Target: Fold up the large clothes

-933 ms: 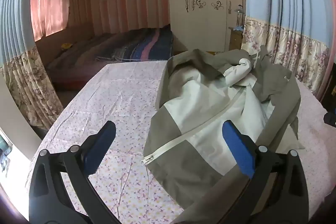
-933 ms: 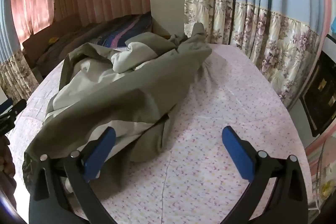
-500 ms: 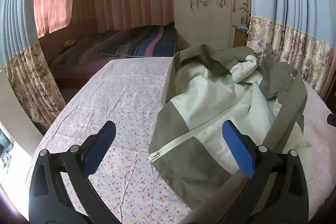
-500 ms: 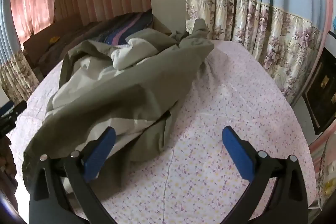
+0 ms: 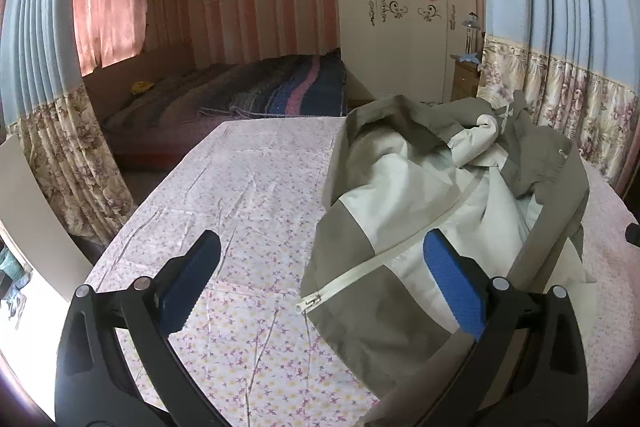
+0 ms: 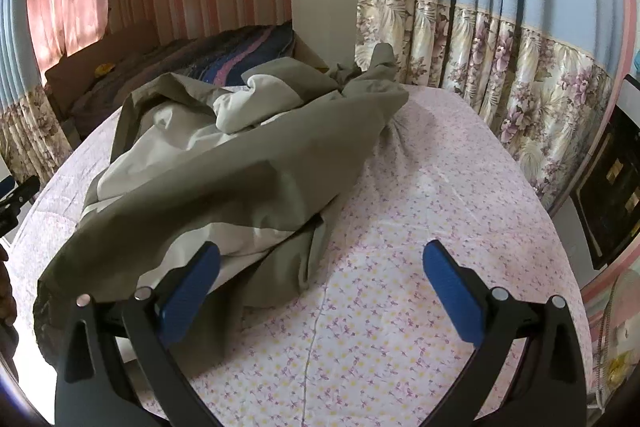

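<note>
Olive-and-cream jacket heaped unfolded across the flowered sheet, filling the right half of the left wrist frame and the left and centre of the right wrist one. Soft, light, probably slippery shell fabric; bulky, prone to sliding when lifted. White zipper end lying near the lower centre, beside the hem; best taken at hem corners or shoulder seams. Sleeves seemingly bunched at the far end, hard to sort out. Left gripper spread wide, empty, poised low over the hem. Right gripper likewise wide apart, holding nothing, hovering at the jacket's right edge.
</note>
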`<state>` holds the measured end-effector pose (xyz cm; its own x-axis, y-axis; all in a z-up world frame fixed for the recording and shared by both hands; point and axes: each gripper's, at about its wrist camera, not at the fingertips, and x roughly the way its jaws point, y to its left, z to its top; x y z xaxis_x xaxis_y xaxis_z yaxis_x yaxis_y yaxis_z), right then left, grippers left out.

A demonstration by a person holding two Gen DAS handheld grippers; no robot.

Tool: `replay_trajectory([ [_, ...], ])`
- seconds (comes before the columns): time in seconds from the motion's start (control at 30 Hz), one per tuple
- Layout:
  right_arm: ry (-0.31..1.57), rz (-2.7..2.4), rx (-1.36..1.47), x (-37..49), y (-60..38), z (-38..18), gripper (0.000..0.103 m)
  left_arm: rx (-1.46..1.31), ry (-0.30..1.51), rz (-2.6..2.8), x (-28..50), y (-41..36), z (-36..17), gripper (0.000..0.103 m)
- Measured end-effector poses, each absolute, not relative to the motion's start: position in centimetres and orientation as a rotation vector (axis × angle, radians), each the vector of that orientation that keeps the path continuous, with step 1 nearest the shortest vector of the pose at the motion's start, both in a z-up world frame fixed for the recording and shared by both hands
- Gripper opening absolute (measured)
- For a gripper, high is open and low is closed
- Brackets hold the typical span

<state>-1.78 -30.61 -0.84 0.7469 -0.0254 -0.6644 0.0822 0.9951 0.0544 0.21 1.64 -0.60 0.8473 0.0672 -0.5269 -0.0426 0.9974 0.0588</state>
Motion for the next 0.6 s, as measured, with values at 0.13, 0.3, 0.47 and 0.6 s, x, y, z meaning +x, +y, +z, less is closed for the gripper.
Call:
replay_trajectory([
  [0.13,0.719,-0.059,0.085,-2.0,-30.6,-0.8,0.101,0.049,0.562,0.056,0.4,1.8,-0.6,0.100],
  [0.3,0.717,-0.046,0.066,-2.0,-30.2,-0.7,0.101,0.054,0.549,0.051,-0.1,1.8,-0.2,0.100],
  [0.47,0.718,-0.034,0.056,-2.0,-29.7,-0.6,0.101,0.055,0.563,0.049,-0.2,2.1,-0.5,0.100],
  [0.6,0.712,-0.030,0.053,-2.0,-29.5,-0.4,0.101,0.065,0.570,0.055,-0.2,2.1,-0.6,0.100],
])
